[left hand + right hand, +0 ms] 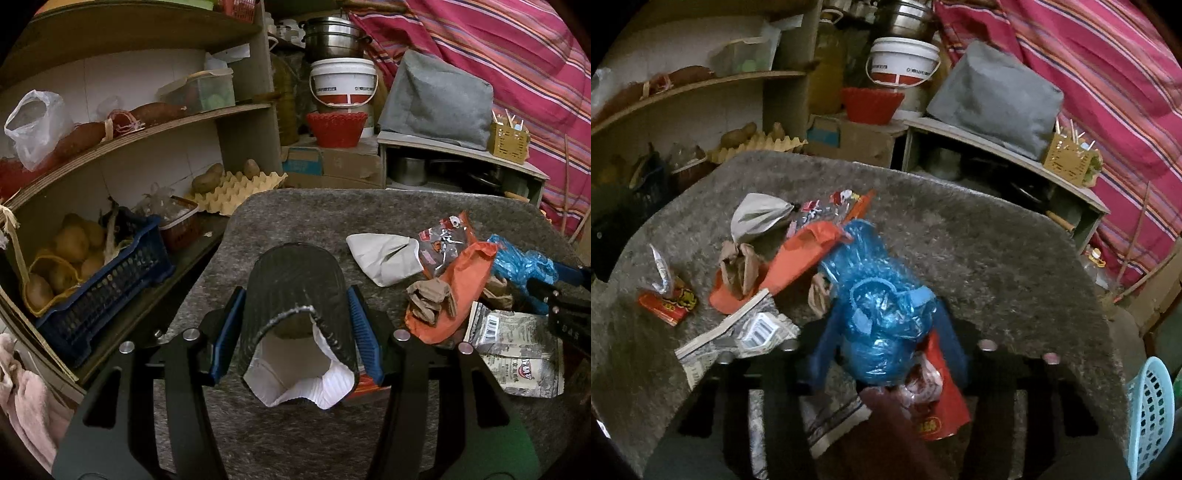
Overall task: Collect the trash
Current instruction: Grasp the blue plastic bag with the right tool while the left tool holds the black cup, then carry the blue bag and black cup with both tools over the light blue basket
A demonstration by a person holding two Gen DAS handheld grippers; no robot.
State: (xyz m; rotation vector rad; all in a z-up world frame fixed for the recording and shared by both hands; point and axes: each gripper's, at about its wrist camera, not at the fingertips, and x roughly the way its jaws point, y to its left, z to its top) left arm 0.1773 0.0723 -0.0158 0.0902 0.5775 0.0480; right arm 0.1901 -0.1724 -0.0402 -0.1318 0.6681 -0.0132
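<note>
My left gripper (295, 332) is shut on a black ribbed bin (295, 288) with a white liner, its blue pads against both sides. The bin lies tilted on the grey felt table (314, 214), mouth towards the camera. My right gripper (886, 332) is shut on a crumpled blue plastic bag (879, 325), and it also shows at the right edge of the left wrist view beside that bag (517, 262). Loose trash lies between the two: a white paper bag (384, 258), an orange bag (454, 291), brown crumpled paper (428, 295), a printed packet (517, 350) and a red wrapper (666, 302).
Wooden shelves (147, 129) on the left hold a blue crate of potatoes (96, 284) and an egg tray (236, 188). Behind the table stand a white bucket (343, 81), a red basket (336, 127) and a grey covered box (436, 99). A light blue basket (1148, 417) sits at the table's right.
</note>
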